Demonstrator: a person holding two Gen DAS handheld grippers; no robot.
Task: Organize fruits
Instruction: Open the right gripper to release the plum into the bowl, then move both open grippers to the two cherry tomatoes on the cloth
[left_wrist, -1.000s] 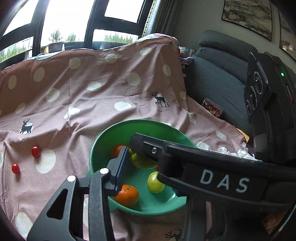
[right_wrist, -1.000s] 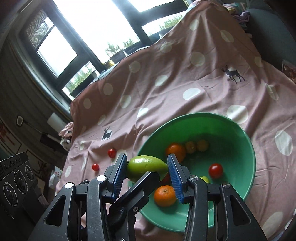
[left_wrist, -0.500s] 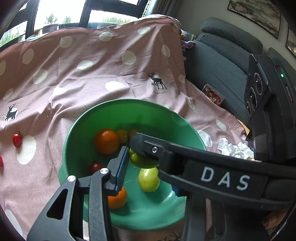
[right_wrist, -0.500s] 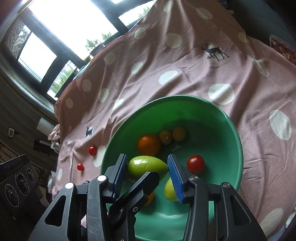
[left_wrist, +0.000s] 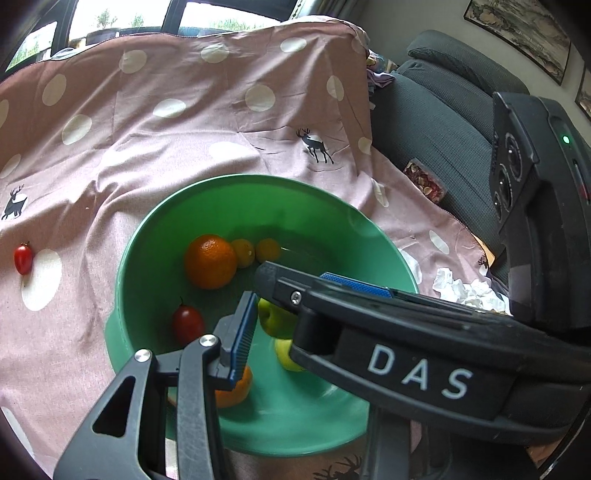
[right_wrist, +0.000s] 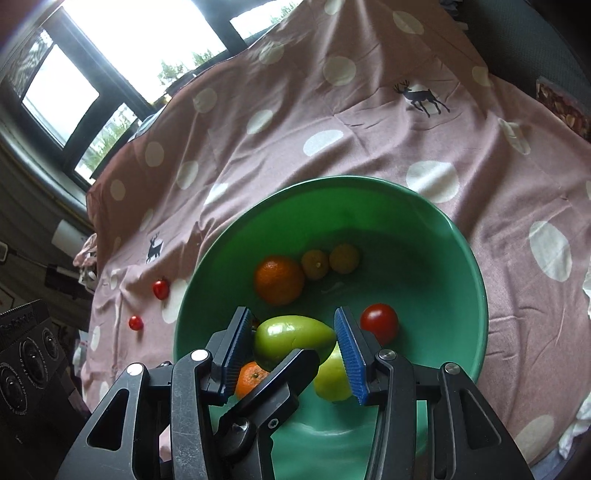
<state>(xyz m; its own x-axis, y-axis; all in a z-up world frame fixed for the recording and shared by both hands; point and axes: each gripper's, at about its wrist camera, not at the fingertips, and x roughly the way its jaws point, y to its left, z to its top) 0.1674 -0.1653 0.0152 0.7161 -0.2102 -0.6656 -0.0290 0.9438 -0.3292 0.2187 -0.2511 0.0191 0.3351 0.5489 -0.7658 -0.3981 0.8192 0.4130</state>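
A green mango (right_wrist: 291, 336) hangs low inside the green bowl (right_wrist: 369, 181). My right gripper (right_wrist: 291, 321) is shut on it, a blue pad on each end. My left gripper (left_wrist: 271, 314) crosses in from the left and is shut on the same mango (left_wrist: 275, 326). One left pad touches it in the left wrist view. The other left finger lies against its near side in the right wrist view. Beneath lie an orange (right_wrist: 279, 280), a red tomato (right_wrist: 380, 323), a tangerine (right_wrist: 251, 378), a yellow-green apple (right_wrist: 332, 380) and two small yellow fruits (right_wrist: 316, 264).
Two cherry tomatoes (right_wrist: 161, 289) (right_wrist: 136, 323) lie on the pink dotted cloth (right_wrist: 332, 129) left of the bowl. A grey sofa (left_wrist: 443, 122) stands at the right, with a snack packet (left_wrist: 424, 181) and crumpled tissue (left_wrist: 465, 291) near the cloth's edge. Windows are behind.
Both grippers have sunk together with the mango, from above the bowl's near rim down into the bowl. The bowl and its fruits now fill more of both views.
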